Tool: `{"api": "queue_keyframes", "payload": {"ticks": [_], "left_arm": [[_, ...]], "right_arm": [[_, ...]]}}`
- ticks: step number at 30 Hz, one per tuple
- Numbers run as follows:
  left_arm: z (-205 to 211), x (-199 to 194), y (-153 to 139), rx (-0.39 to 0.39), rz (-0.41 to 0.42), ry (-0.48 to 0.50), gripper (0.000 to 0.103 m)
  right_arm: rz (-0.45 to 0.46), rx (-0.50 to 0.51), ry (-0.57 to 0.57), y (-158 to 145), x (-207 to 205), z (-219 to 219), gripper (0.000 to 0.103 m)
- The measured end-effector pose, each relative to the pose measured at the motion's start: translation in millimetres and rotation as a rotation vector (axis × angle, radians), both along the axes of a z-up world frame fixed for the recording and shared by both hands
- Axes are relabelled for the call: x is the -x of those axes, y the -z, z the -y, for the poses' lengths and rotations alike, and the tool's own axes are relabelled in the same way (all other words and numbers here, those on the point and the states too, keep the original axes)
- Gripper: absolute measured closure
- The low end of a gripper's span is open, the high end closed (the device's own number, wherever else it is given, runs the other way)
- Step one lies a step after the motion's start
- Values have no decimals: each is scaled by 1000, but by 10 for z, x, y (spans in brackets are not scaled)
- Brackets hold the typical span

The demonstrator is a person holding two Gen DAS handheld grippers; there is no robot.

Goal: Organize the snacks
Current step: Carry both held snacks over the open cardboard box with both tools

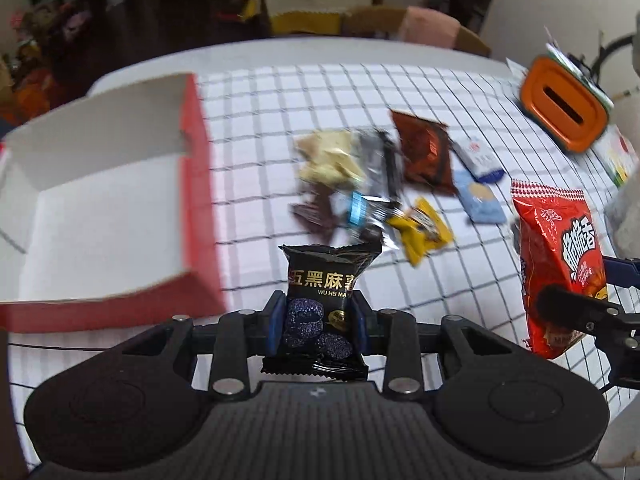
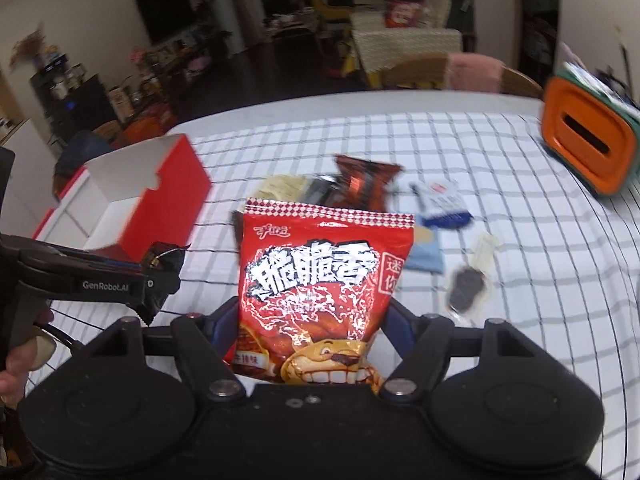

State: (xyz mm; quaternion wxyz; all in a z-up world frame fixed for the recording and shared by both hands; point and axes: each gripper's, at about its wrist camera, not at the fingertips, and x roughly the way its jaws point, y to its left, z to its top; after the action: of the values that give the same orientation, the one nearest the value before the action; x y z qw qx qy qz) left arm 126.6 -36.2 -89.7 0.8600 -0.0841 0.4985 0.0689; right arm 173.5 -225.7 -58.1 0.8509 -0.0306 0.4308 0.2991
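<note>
The left gripper [image 1: 318,326] has its fingers clamped on a small black foil mochi packet [image 1: 320,304], upright, long axis vertical. The right gripper [image 2: 310,332] likewise pinches a glossy red crisp bag [image 2: 320,292], upright, top far. Both hang above the checked surface [image 1: 280,92]; held low, either could slip or tip short of the open red-and-white cardboard box [image 1: 120,184] at left.

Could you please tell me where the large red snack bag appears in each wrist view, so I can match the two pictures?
Left wrist view: the red snack bag is at the right edge, held in the right gripper.
Right wrist view: bottom centre, between the fingers.
Shared landmark: the open red box.
</note>
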Motion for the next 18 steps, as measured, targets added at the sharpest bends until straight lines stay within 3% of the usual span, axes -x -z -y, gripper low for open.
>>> {"api": "queue_keyframes", "payload": {"ticks": [10, 18], "left_arm": [[-652, 209, -380, -67, 55, -72, 70], [-1236, 330, -484, -115, 64, -118, 70]], "right_arm": [[64, -6, -147, -358, 17, -867, 30], [87, 1, -245, -461, 123, -1697, 30]]}}
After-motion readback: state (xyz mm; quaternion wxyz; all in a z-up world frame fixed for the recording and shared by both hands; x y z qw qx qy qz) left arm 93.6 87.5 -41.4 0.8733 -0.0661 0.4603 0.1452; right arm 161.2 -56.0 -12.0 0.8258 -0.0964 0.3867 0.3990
